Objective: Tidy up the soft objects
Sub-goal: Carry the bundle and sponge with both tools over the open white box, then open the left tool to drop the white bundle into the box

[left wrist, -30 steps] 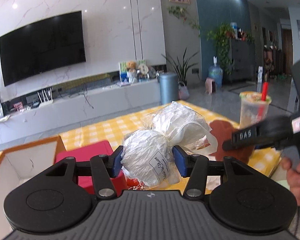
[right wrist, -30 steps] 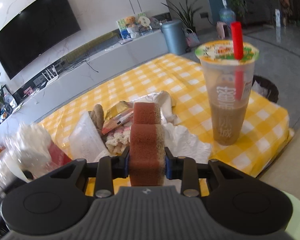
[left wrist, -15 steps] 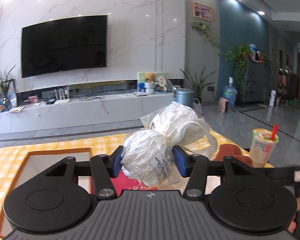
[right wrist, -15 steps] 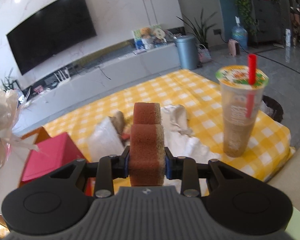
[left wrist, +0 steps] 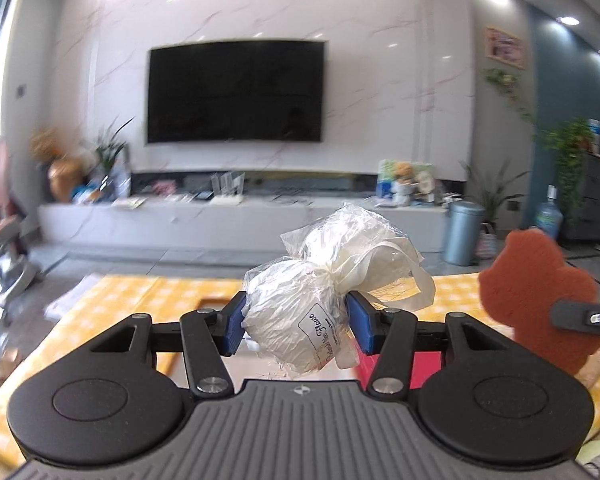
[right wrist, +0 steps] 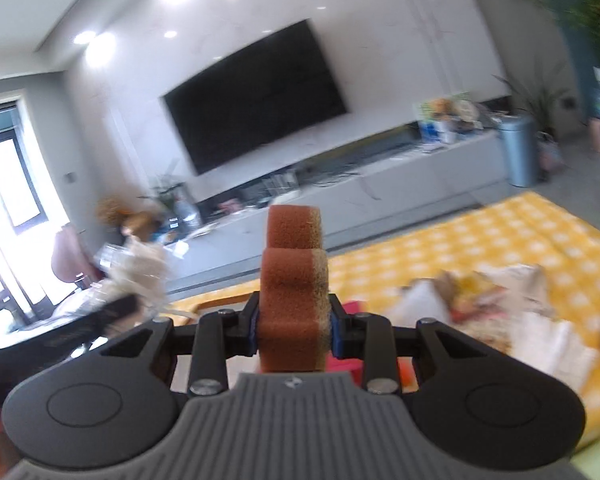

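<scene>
Your left gripper [left wrist: 295,322] has its fingers clamped on the wrapped white bundle [left wrist: 300,316], held above the yellow-checked desk [left wrist: 140,292]; slick film could slip loose. To its right, your right gripper [right wrist: 293,326] pinches the brown sponge [right wrist: 293,300] narrowly, long axis upright, pointing away from you above the desk.

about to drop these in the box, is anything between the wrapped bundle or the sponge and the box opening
Nothing visible does. The left tongs grip the wrapped bundle and the right tongs the sponge, both held above the box. Only a red item lies below; most of the opening is hidden.
</scene>
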Motion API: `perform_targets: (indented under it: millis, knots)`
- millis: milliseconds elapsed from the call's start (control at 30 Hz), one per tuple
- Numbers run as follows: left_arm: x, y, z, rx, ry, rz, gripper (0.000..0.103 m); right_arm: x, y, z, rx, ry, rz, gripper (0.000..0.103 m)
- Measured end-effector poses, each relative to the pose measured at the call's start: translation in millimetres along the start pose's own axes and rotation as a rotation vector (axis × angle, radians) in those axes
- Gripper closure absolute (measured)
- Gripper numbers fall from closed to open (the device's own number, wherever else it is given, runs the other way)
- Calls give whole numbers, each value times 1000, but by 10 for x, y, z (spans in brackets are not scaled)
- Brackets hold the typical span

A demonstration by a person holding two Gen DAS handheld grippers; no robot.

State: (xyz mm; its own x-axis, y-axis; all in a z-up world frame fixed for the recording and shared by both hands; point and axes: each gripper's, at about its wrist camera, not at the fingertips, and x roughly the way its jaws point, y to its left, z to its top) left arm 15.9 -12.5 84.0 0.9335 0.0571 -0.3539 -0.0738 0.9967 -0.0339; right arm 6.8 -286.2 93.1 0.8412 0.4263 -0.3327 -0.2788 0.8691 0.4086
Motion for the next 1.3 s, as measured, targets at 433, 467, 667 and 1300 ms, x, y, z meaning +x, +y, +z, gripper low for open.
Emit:
perform_targets:
  millis: [433, 467, 667, 1300]
  knots:
    - [397, 940, -353, -162, 233, 125, 43, 1030, 858, -402, 10, 122, 35, 72]
    - [429, 957, -375, -165, 252, 108, 43, 1100, 874, -456, 18, 133, 41, 72]
    - [659, 978, -506, -239, 369, 32, 43, 1362, 948, -755, -61, 192, 44, 72]
    - [317, 1027, -244, -217, 282, 74, 9, 1453, 806, -919, -70, 244, 6, 72]
